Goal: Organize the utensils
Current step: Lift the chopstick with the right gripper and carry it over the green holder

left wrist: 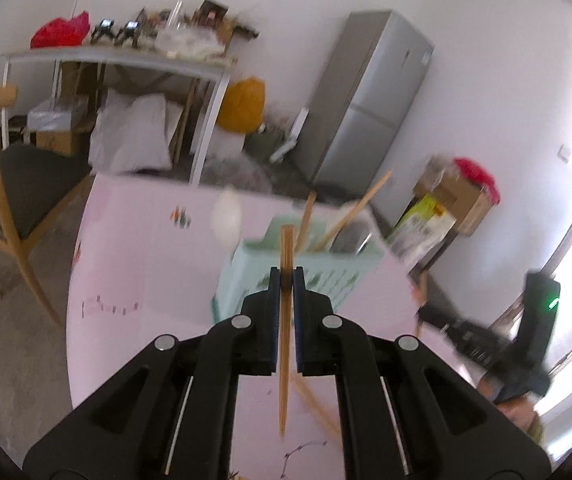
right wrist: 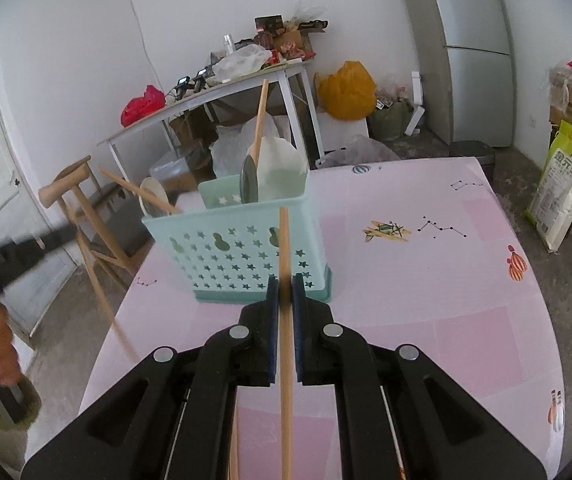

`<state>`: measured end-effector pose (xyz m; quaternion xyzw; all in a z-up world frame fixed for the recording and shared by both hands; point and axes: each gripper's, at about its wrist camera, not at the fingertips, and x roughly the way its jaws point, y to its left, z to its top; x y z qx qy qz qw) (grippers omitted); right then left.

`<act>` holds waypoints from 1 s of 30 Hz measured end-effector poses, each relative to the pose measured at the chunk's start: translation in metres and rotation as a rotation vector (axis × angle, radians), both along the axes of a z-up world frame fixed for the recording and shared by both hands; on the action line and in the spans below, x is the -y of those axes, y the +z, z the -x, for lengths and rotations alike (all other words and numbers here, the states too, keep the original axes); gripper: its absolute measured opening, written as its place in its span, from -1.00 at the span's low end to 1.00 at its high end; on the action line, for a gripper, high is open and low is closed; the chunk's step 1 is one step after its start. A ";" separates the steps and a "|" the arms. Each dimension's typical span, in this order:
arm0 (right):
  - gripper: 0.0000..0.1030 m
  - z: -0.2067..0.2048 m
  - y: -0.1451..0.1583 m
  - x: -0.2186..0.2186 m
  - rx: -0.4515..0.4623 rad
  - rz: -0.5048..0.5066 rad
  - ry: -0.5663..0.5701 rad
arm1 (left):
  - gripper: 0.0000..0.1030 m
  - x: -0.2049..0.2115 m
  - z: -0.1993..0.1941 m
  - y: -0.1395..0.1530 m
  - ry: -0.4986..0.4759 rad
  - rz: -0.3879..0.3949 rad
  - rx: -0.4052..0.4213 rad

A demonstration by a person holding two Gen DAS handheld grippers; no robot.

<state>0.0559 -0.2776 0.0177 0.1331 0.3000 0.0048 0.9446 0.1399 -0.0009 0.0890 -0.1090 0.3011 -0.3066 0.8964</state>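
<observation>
wooden stick, left wrist view: left gripper [left wrist: 286,276] is clamped on a chopstick [left wrist: 284,340] that runs straight up the middle of the frame, tip poking above the fingers.
caddy, left wrist view: mint utensil holder [left wrist: 297,276] sits just behind the fingers, centre of frame, on the pink table [left wrist: 146,280]. pretty blurry here tbh.
right wrist view, tool: right gripper [right wrist: 285,286] is pinched tight on its own chopstick [right wrist: 284,340], also dead centre.
right wrist view, caddy: star-cut holder [right wrist: 238,256] centre frame, already has a wooden spoon [right wrist: 260,120] and a couple of sticks [right wrist: 138,190] in it.
tip: i'd keep each stick near vertical, line the low end over an open slot, lower it in, then let go. don't clip the rim or the caddy might tip.
</observation>
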 end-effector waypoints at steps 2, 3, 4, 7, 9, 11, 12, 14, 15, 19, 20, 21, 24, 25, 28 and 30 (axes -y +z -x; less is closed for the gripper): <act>-0.87 0.000 0.000 0.000 -0.003 -0.009 0.001 | -0.91 0.000 0.000 0.015 -0.003 0.026 0.042; -0.87 0.000 -0.001 0.001 -0.004 -0.010 -0.002 | -0.91 0.002 -0.001 0.023 -0.004 0.035 0.059; -0.87 0.000 -0.001 0.001 -0.004 -0.012 -0.001 | -0.91 0.004 -0.001 0.030 -0.007 0.043 0.077; -0.87 0.001 -0.001 0.004 -0.003 -0.017 -0.006 | -0.91 0.011 -0.002 0.056 -0.024 0.076 0.146; -0.87 0.001 -0.002 0.004 -0.002 -0.020 -0.011 | -0.91 0.015 -0.004 0.069 -0.034 0.097 0.178; -0.87 0.001 -0.002 0.006 -0.004 -0.026 -0.014 | -0.91 0.019 -0.006 0.081 -0.042 0.112 0.211; -0.87 0.002 -0.004 0.006 -0.005 -0.027 -0.015 | -0.91 0.022 -0.008 0.088 -0.040 0.118 0.233; -0.87 0.002 -0.004 0.007 -0.005 -0.027 -0.015 | -0.91 0.028 -0.011 0.099 -0.028 0.120 0.276; -0.87 0.002 -0.004 0.008 -0.005 -0.028 -0.016 | -0.91 0.029 -0.014 0.102 -0.022 0.125 0.289; -0.87 0.003 -0.004 0.008 -0.004 -0.028 -0.014 | -0.91 0.038 -0.026 0.111 0.014 0.135 0.343; -0.87 0.003 -0.004 0.007 -0.004 -0.027 -0.013 | -0.91 0.040 -0.028 0.112 0.024 0.128 0.362; -0.87 0.002 -0.003 0.007 -0.003 -0.026 -0.013 | -0.91 0.044 -0.033 0.112 0.041 0.113 0.379; -0.87 0.002 -0.003 0.006 -0.001 -0.026 -0.014 | -0.91 0.058 -0.051 0.099 0.063 0.074 0.373; -0.87 0.002 -0.002 0.006 -0.001 -0.027 -0.015 | -0.91 0.061 -0.057 0.094 0.062 0.067 0.364; -0.87 0.002 -0.002 0.008 -0.002 -0.033 -0.015 | -0.91 0.074 -0.072 0.071 0.068 0.035 0.327; -0.87 0.002 -0.002 0.008 -0.005 -0.032 -0.014 | -0.91 0.076 -0.078 0.056 0.078 0.023 0.308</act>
